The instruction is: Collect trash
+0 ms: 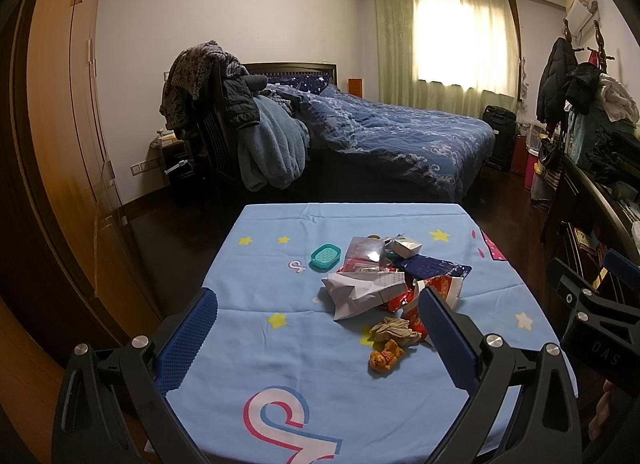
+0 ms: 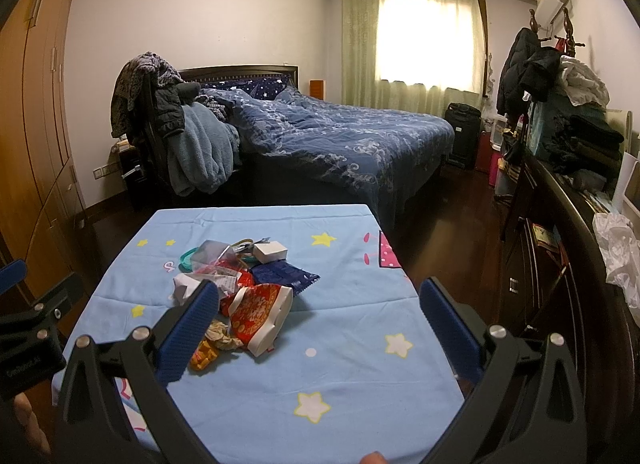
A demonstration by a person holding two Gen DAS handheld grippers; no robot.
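A heap of trash lies in the middle of the table with the light blue cloth [image 1: 280, 364]: a crumpled white paper [image 1: 360, 290], a red and white wrapper [image 2: 260, 312], a dark blue wrapper [image 1: 434, 269], a clear bag [image 1: 366, 252], a small white box [image 1: 406, 248] and a crumpled tissue [image 1: 394, 330]. My left gripper [image 1: 318, 300] is open and empty, above the table's near left part. My right gripper [image 2: 320, 292] is open and empty, near the table's right side, with its left finger [image 2: 192, 324] in front of the heap.
A teal soap dish [image 1: 326, 256] and a small orange bear toy [image 1: 386, 356] lie beside the heap. Behind the table stands a bed [image 1: 400, 136] with a blue quilt. A wooden wardrobe [image 1: 68, 124] is at the left, a cluttered dark dresser [image 2: 568, 232] at the right.
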